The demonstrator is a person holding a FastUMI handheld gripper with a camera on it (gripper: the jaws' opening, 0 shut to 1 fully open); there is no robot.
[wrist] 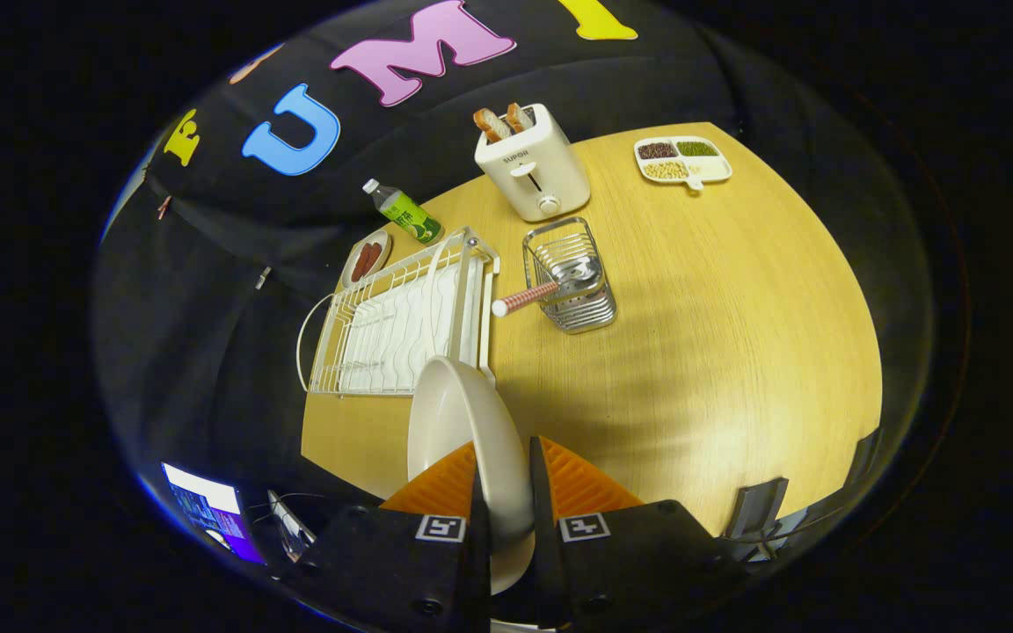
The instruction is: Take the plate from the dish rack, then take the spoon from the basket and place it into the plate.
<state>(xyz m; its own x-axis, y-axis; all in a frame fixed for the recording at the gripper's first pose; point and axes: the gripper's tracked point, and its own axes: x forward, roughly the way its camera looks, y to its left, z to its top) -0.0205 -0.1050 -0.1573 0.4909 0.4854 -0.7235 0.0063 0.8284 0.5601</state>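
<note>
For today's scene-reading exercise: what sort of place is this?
Probably a mock kitchen table in a booth: a toaster holding bread, a dish rack, and a plate gripped between the gripper fingers.

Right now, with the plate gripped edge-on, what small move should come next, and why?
Probably lower the white round plate flat onto the bare wooden table beside the white wire dish rack. The gripper is shut on its rim, clear of the rack, and the red-checked-handled spoon waits in the metal wire basket.
</note>
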